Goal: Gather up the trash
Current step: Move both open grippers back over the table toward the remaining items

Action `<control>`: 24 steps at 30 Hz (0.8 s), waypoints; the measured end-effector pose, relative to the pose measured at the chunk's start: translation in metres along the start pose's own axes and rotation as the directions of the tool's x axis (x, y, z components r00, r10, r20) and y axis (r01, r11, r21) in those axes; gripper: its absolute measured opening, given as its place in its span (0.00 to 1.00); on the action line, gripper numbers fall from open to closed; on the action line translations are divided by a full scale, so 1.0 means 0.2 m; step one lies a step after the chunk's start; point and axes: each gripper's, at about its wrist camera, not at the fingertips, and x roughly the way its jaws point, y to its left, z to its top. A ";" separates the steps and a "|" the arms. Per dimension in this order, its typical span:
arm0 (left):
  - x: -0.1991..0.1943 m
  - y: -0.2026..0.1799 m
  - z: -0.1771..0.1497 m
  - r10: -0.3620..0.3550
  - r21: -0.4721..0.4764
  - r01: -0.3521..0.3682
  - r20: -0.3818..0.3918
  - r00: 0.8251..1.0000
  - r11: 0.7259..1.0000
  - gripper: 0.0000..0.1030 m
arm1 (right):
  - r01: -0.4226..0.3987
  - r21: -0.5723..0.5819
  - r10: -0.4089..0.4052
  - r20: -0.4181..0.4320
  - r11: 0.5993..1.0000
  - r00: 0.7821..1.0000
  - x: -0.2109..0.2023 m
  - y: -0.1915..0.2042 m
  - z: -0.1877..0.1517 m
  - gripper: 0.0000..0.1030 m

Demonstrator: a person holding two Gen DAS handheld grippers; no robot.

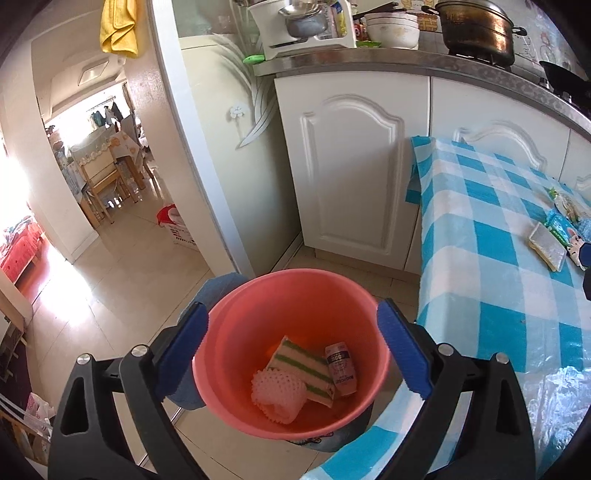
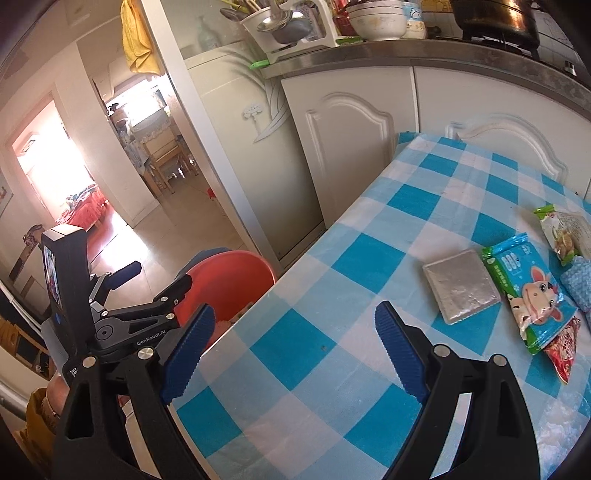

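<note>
A pink bucket (image 1: 258, 295) stands on the floor beside the table, holding a striped sponge (image 1: 304, 369), a white foam net (image 1: 277, 395) and a small pink packet (image 1: 341, 369). My left gripper (image 1: 291, 339) is open and hovers right over the bucket. My right gripper (image 2: 295, 347) is open and empty above the blue checked tablecloth (image 2: 388, 221). To its right lie a silver foil packet (image 2: 460, 286), a blue cartoon wrapper (image 2: 528, 291), a red wrapper (image 2: 563, 349) and a green-edged wrapper (image 2: 563, 229). The bucket (image 2: 236, 273) and the left gripper (image 2: 155, 291) also show in the right wrist view.
White kitchen cabinets (image 1: 351, 166) stand behind the table, under a counter with pots (image 1: 476, 29) and bowls (image 1: 393, 27). A doorway (image 1: 103, 166) at the left opens to another room. A white laundry basket (image 1: 175, 227) sits on the floor there.
</note>
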 end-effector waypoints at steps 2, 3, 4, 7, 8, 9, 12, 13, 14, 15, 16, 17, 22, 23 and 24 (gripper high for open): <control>-0.02 -0.05 0.01 -0.012 0.014 0.012 0.009 1.000 1.000 0.90 | 0.014 0.020 -0.014 0.014 1.000 1.000 -0.04 -0.04 -0.01 0.85; -0.03 -0.07 0.02 -0.019 0.019 0.019 0.013 1.000 1.000 0.90 | 0.022 0.033 -0.022 0.023 0.999 0.999 -0.07 -0.06 -0.02 0.85; -0.05 -0.09 0.02 -0.029 0.026 0.029 0.016 0.999 0.999 0.90 | 0.028 0.047 -0.029 0.030 0.999 0.999 -0.09 -0.09 -0.03 0.85; -0.07 -0.18 0.04 -0.049 0.052 0.048 0.024 0.998 0.997 0.91 | 0.047 0.082 -0.051 0.051 0.996 0.997 -0.15 -0.17 -0.05 0.85; -0.08 -0.21 0.04 -0.056 0.062 0.054 0.027 0.998 0.997 0.91 | 0.056 0.092 -0.062 0.061 0.994 0.996 -0.18 -0.20 -0.05 0.85; -0.08 -0.23 0.04 -0.063 0.069 0.061 0.028 0.998 0.996 0.91 | 0.063 0.101 -0.071 0.069 0.993 0.995 -0.20 -0.22 -0.06 0.85; -0.11 -0.31 0.05 -0.084 0.095 0.080 0.033 0.996 0.992 0.91 | 0.083 0.139 -0.096 0.088 0.987 0.992 -0.26 -0.32 -0.09 0.85; -0.12 -0.34 0.05 -0.090 0.103 0.086 0.033 0.995 0.991 0.91 | 0.091 0.151 -0.106 0.093 0.984 0.990 -0.28 -0.35 -0.10 0.85; -0.12 -0.36 0.05 -0.096 0.111 0.092 0.033 0.995 0.990 0.91 | 0.097 0.163 -0.114 0.097 0.982 0.989 -0.30 -0.38 -0.11 0.85; -0.13 -0.39 0.05 -0.105 0.119 0.100 0.032 0.994 0.988 0.91 | 0.104 0.175 -0.123 0.102 0.979 0.987 -0.32 -0.40 -0.12 0.85; -0.13 -0.42 0.05 -0.113 0.126 0.109 0.029 0.993 0.986 0.91 | 0.111 0.186 -0.132 0.105 0.976 0.986 -0.34 -0.43 -0.13 0.85; -0.14 -0.44 0.05 -0.120 0.132 0.116 0.028 0.992 0.984 0.91 | 0.120 0.196 -0.143 0.109 0.973 0.984 -0.36 -0.46 -0.15 0.85; -0.16 -0.58 0.05 -0.156 0.172 0.151 0.019 0.988 0.973 0.91 | 0.163 0.240 -0.197 0.127 0.957 0.972 -0.46 -0.60 -0.22 0.85; -0.17 -0.60 0.04 -0.167 0.177 0.162 0.014 0.986 0.971 0.91 | 0.174 0.250 -0.211 0.132 0.953 0.969 -0.48 -0.63 -0.24 0.85; -0.18 -0.63 0.04 -0.183 0.182 0.178 0.010 0.983 0.967 0.91 | 0.184 0.263 -0.224 0.132 0.947 0.966 -0.50 -0.66 -0.25 0.85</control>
